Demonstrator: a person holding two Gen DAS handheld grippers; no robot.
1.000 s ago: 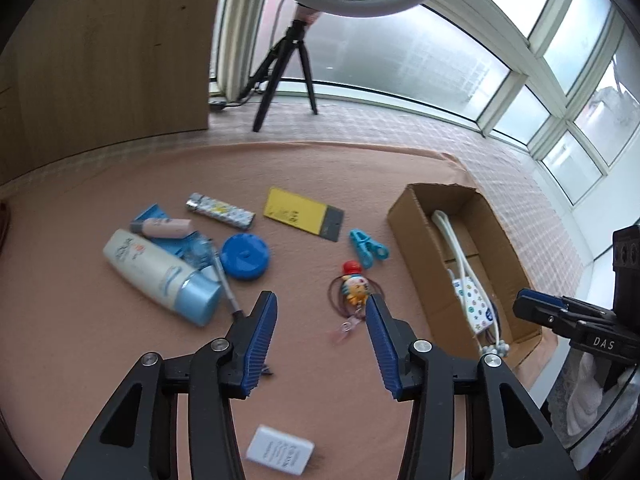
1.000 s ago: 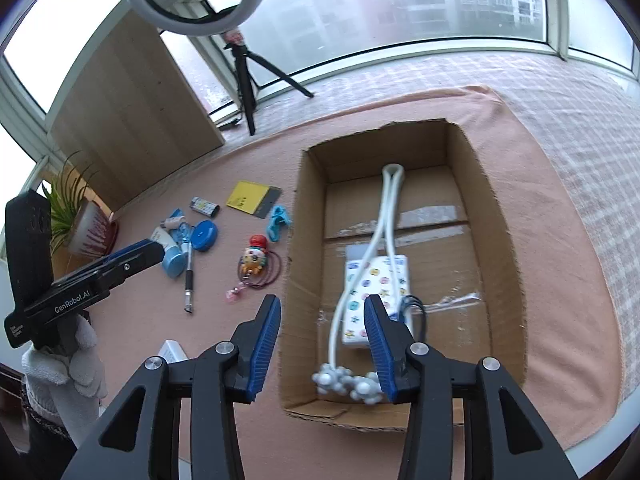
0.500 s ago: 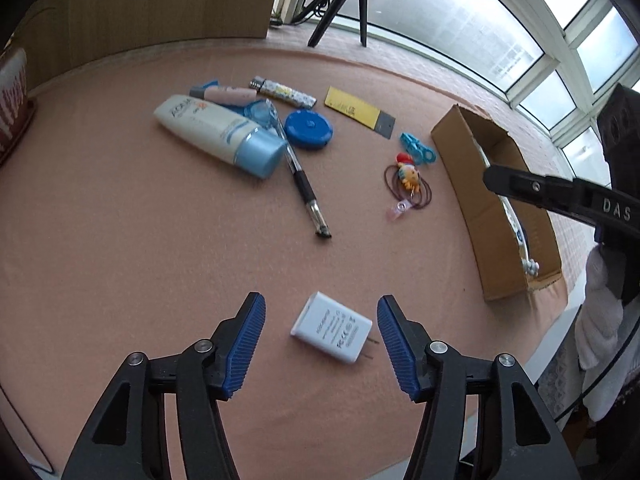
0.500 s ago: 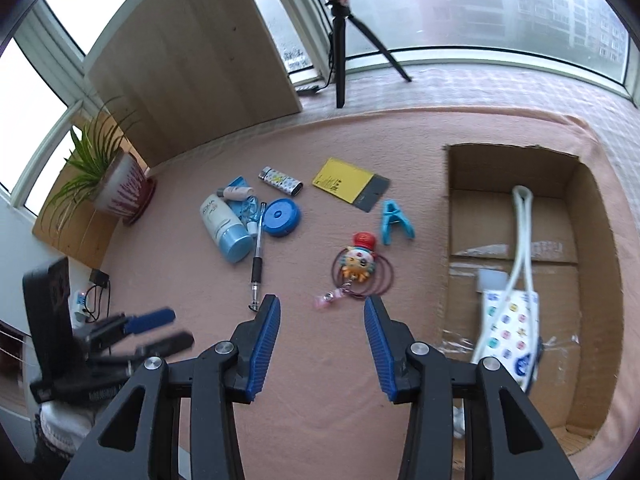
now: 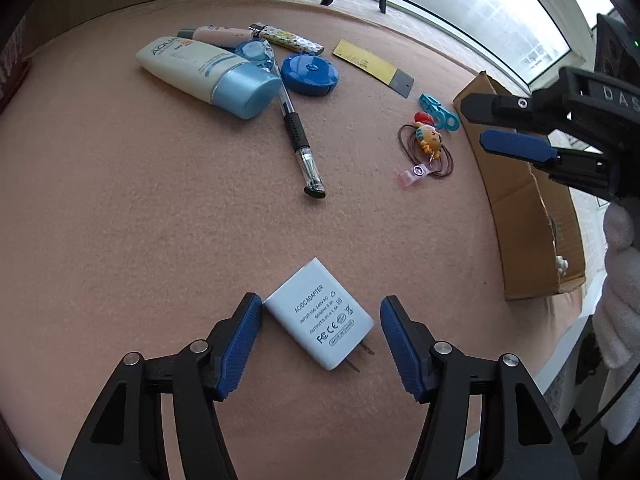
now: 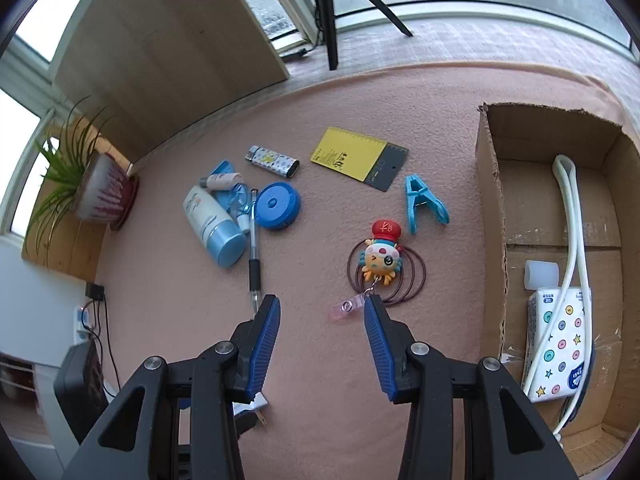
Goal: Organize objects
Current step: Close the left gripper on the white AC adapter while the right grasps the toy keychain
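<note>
A white power adapter (image 5: 320, 314) lies flat on the pink cloth between the fingers of my left gripper (image 5: 320, 302). Its jaws are opening; the left pad (image 5: 240, 344) sits beside the adapter's corner, the right pad stands clear. My right gripper (image 6: 320, 300) hovers open over the cloth, just short of a cartoon badge reel (image 6: 378, 262) whose pink clip (image 6: 348, 308) shows between the fingertips. From the left wrist view that gripper (image 5: 492, 124) hangs beside the cardboard box (image 5: 520, 208). The adapter's edge (image 6: 260, 404) peeks out under the right gripper.
Further back lie a lotion tube (image 5: 204, 74), pen (image 5: 296, 132), blue round tape (image 5: 310, 74), lighter (image 5: 286, 38), yellow card (image 5: 372, 66) and blue clip (image 5: 438, 110). The box wall (image 6: 490, 200) encloses a tissue pack (image 6: 560, 340) and white cable (image 6: 572, 220). A potted plant (image 6: 100, 192) stands left.
My left gripper swung down from the far objects onto the adapter and spread its jaws wider around it. My right gripper travelled left from above the box to the badge reel.
</note>
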